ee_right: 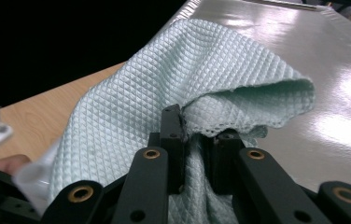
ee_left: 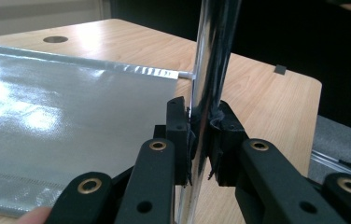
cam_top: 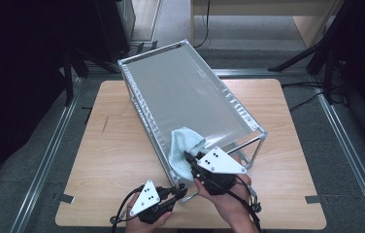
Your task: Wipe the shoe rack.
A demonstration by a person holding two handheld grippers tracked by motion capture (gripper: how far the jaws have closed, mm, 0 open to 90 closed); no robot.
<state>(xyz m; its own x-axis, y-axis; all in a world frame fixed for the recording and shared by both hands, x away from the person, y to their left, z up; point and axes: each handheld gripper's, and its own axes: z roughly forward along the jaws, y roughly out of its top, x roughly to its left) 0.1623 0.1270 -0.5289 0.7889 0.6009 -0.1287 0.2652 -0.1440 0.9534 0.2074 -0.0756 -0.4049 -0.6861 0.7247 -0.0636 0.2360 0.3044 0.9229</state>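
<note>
A metal-framed rack with a silvery sheet top lies slantwise on the wooden table. A pale green waffle cloth is draped over the sheet's near corner. My right gripper is shut on the cloth, whose folds bulge over the glossy sheet. My left gripper is shut on the rack's chrome corner post, both jaws pressed against the tube at the rack's near corner, with the silver sheet stretching away to the left.
The rack's frame rails stand above the table at the near right. Bare wood lies left and right of the rack. The table's edge is close behind the post. Dark stands and cables surround the table on the floor.
</note>
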